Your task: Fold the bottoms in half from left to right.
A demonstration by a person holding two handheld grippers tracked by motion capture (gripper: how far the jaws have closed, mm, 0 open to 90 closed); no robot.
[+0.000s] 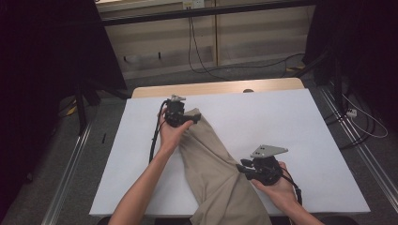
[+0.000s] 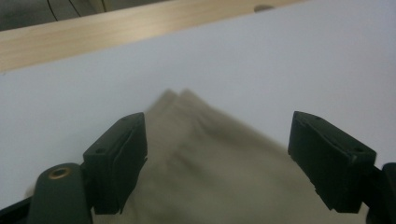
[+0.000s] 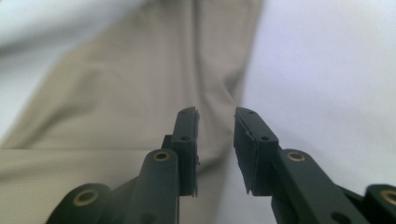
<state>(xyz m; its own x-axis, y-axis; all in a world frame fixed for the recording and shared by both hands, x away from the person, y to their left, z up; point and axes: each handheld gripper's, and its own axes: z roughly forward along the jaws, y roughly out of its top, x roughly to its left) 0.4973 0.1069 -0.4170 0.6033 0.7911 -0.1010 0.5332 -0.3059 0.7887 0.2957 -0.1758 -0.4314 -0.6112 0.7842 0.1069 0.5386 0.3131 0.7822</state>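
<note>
Beige trousers (image 1: 213, 164): single leg laid diagonal on white tabletop (image 1: 300, 122), long axis from near edge, centre, up toward far-left; hem end (image 2: 180, 95) short of far edge.

Left gripper (image 1: 187, 117): at hem end, jaws wide apart, cloth beneath, nothing gripped.

Right gripper (image 1: 244, 169): at leg's right edge near tabletop's near edge, jaws slightly parted, cloth edge (image 3: 233, 88) just ahead, not pinched.

Judgement: both released; right gripper nearer waist end. No containers present.

Black jaws, brass screws, trailing cables
</note>
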